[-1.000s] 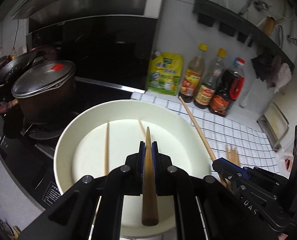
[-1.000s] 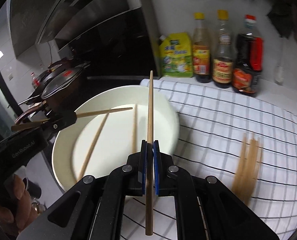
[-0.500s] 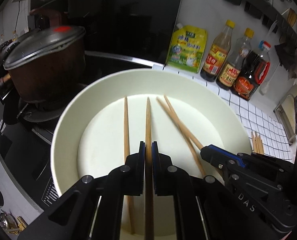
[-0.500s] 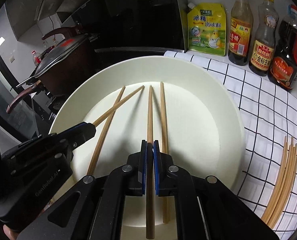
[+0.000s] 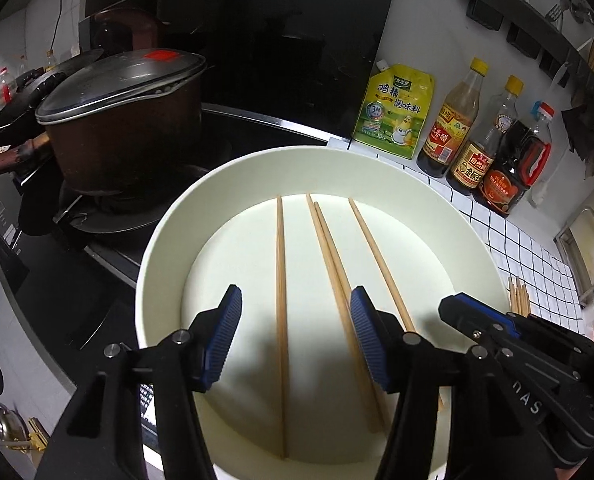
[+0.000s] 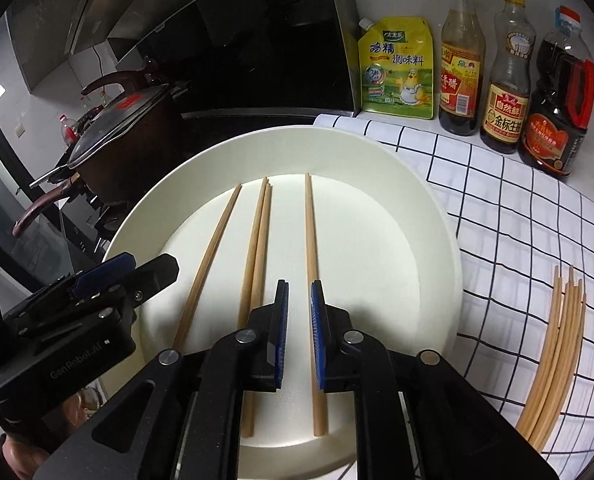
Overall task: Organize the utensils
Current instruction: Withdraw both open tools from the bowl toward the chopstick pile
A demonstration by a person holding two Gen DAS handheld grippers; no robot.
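Observation:
Several wooden chopsticks lie side by side in a cream plate (image 5: pixel 169 248) (image 6: pixel 429 240). My left gripper (image 5: pixel 295 336) hovers low over the plate's near side, its jaws opening wide. One chopstick (image 5: pixel 281 264) lies flat on the plate below the gap, untouched by the pads. My right gripper (image 6: pixel 299 332) is just to the right of it, its jaws opening a narrow gap. Another chopstick (image 6: pixel 308 232) rests on the plate under that gap, free of the pads. Each gripper shows in the other's view: the right gripper (image 5: pixel 481 320) and the left gripper (image 6: pixel 97 292).
A bundle of loose chopsticks (image 6: pixel 557 352) lies on the checked cloth (image 6: pixel 517 200) right of the plate. A lidded brown pot (image 5: pixel 121 128) sits on the black cooktop at the left. A yellow pouch (image 6: pixel 397 68) and three sauce bottles (image 6: pixel 505 68) line the back wall.
Both grippers came down over the plate, each shut on a chopstick. Both have let go, the left opening wide, the right slightly, and the two chopsticks now lie in the plate.

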